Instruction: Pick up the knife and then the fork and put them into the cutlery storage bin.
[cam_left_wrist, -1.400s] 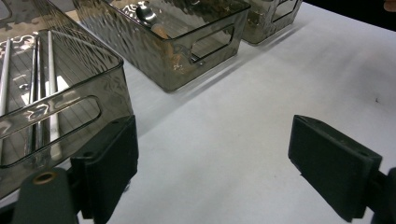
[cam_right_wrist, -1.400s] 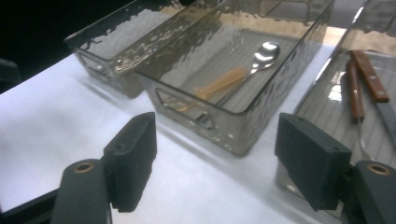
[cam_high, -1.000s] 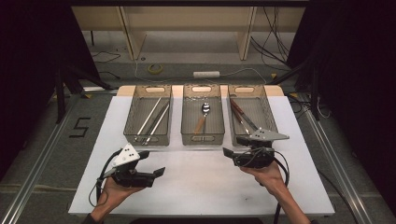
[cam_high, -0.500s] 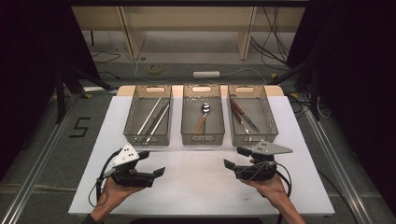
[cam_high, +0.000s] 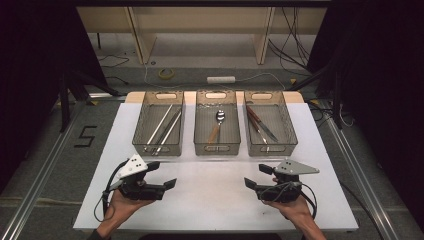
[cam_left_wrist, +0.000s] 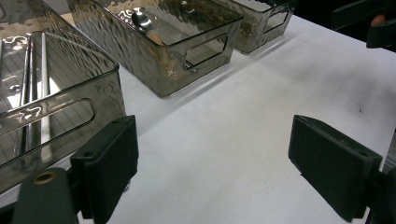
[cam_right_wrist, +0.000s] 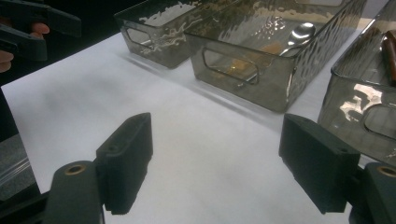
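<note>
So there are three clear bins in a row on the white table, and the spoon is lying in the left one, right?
Not quite. The three clear bins do stand in a row on the white table, but the spoon lies in the middle bin, not the left one. The left bin holds long metal sticks instead. The high view shows this plainly.

bare table (cam_high: 210, 200) ahead, bins (cam_high: 217, 125) beyond
</note>
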